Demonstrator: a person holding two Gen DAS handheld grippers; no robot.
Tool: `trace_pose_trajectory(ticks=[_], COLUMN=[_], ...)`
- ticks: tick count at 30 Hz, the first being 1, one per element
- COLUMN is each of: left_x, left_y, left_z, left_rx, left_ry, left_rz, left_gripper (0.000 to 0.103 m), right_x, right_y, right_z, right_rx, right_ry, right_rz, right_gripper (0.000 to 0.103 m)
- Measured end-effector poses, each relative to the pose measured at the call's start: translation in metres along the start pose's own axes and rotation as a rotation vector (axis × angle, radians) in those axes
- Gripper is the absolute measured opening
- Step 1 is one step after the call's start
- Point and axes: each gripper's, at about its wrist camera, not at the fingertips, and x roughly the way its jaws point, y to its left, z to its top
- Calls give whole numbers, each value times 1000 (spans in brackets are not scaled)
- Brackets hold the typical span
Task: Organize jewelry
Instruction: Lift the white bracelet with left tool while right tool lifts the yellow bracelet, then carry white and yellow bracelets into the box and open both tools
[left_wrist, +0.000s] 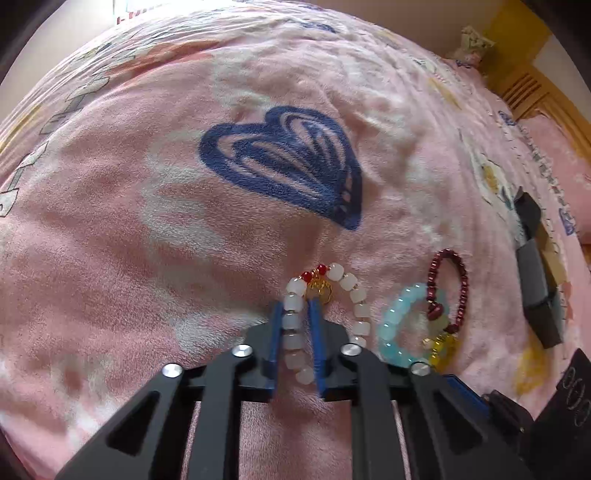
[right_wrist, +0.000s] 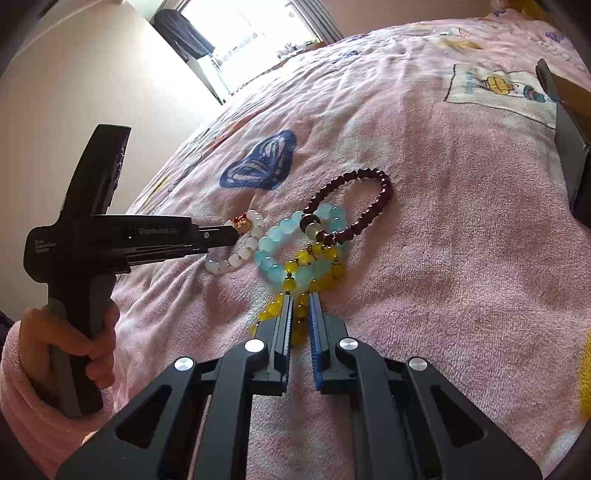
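Observation:
Four bead bracelets lie on a pink blanket (left_wrist: 147, 221). My left gripper (left_wrist: 295, 306) is shut on the left strand of the white bracelet (left_wrist: 356, 306), which has red beads and a gold charm. It also shows in the right wrist view (right_wrist: 247, 243), with the left gripper (right_wrist: 232, 236) on it. My right gripper (right_wrist: 300, 301) is shut on the yellow bracelet (right_wrist: 291, 266). The yellow bracelet overlaps a light blue bracelet (right_wrist: 273, 236) and a dark red bracelet (right_wrist: 384, 192). The blue one (left_wrist: 391, 325) and the dark red one (left_wrist: 461, 291) lie right of my left gripper.
A dark box (left_wrist: 535, 280) with a brown inside stands open at the right; it also shows in the right wrist view (right_wrist: 569, 129). A blue butterfly print (left_wrist: 291, 158) marks the blanket ahead. A wooden bed frame (left_wrist: 535, 92) is at the far right.

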Motion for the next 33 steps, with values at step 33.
trace_pose_trajectory(ticks=[33], left_x=[-117], left_y=[-124], left_z=[-5], left_rx=[257], left_ry=[-190], left_rz=[-49], left_gripper=[11], right_x=[-207], right_y=[-40], right_z=[43], right_rx=[163], right_ry=[-425], right_rz=[65], right_gripper=[9])
